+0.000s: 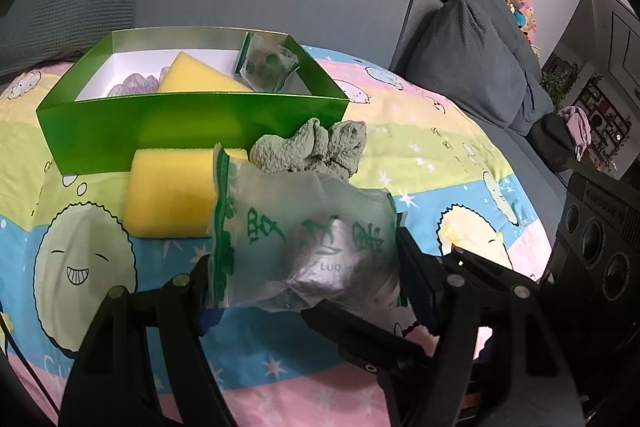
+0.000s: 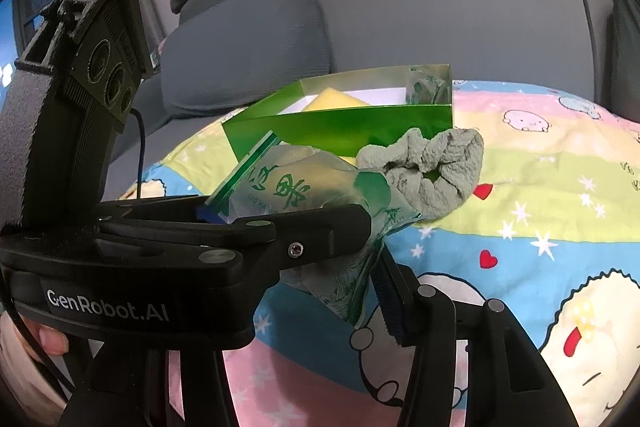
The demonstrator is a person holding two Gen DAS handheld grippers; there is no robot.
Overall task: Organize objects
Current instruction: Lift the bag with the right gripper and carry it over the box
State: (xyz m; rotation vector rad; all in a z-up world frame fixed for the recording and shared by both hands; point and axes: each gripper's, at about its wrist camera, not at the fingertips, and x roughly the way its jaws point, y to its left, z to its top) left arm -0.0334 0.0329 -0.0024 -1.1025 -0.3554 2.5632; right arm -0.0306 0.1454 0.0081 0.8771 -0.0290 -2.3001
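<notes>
Left wrist view: left gripper [image 1: 304, 279] clamps the zip bag [image 1: 304, 227] by both sides, lifted off the cartoon blanket [image 1: 440, 147]. Right gripper [image 2: 360, 267] pinches the bag's tail too. Just behind: yellow sponge [image 1: 168, 195], green cloth [image 1: 312, 147], green box [image 1: 192, 123].

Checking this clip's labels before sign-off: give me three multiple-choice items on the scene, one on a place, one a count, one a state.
1. Where is the green cloth? A on a cushion; B on the blanket beside the green box; C inside the box.
2. How many yellow sponges show? A three; B one; C two.
3. The green box is: A open-topped; B lidded; C overturned.
B: it lies outside the box's front wall. C: one inside, one outside. A: its contents show.
</notes>
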